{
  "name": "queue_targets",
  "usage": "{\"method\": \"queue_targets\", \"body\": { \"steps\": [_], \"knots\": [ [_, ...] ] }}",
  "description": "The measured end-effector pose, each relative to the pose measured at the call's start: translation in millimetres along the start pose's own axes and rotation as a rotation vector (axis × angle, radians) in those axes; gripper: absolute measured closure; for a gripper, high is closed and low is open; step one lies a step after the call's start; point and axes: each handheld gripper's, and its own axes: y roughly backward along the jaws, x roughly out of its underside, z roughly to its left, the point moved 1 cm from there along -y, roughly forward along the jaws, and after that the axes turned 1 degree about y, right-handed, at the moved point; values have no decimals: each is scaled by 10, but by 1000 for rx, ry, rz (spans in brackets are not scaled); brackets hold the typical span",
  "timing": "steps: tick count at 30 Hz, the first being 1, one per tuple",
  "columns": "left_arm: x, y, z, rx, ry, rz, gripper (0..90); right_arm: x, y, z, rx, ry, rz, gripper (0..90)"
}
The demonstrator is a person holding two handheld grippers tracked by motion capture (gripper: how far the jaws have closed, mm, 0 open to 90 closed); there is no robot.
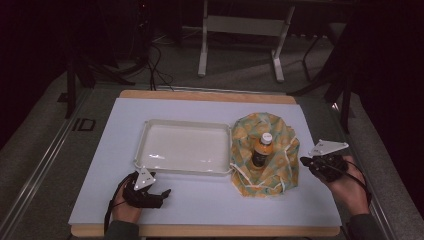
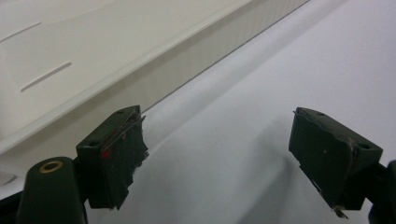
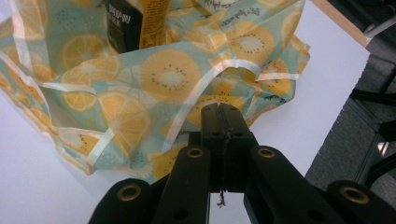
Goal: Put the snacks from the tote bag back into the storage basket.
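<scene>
- Your left gripper (image 1: 161,193) rests on the bench (image 1: 210,207) below the empty tray (image 1: 145,131), jaws wide, holding nothing.
- The bottle (image 1: 261,150) stands inside the fruit-print bag (image 1: 284,131), right of the tray; unpacking looks barely begun.
- Your right gripper (image 3: 222,112), jaws closed together, sits against the bag's edge; whether fabric is pinched, I cannot tell.

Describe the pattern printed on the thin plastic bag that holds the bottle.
Orange citrus slices on pale teal, with whitish bands, on the thin plastic bag; the right gripper view shows it best.

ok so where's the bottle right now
In the high view the bottle stands upright inside the fruit-print bag, right of the white tray, with the right tool at the bag's right edge.
</scene>
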Motion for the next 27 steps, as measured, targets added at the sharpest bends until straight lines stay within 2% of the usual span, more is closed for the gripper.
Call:
{"method": "queue_targets", "body": {
  "steps": [6, 13, 27],
  "knots": [
    [0, -1, 2, 2, 5, -1, 183, -61, -2, 9, -6, 15, 13, 897],
    [1, 3, 4, 4, 3, -2, 183, -202, -4, 42, -3, 59, 32, 898],
    [7, 22, 4, 5, 1, -20, 190, -494, -125, 139, -29, 110, 13, 898]
  ]
}}
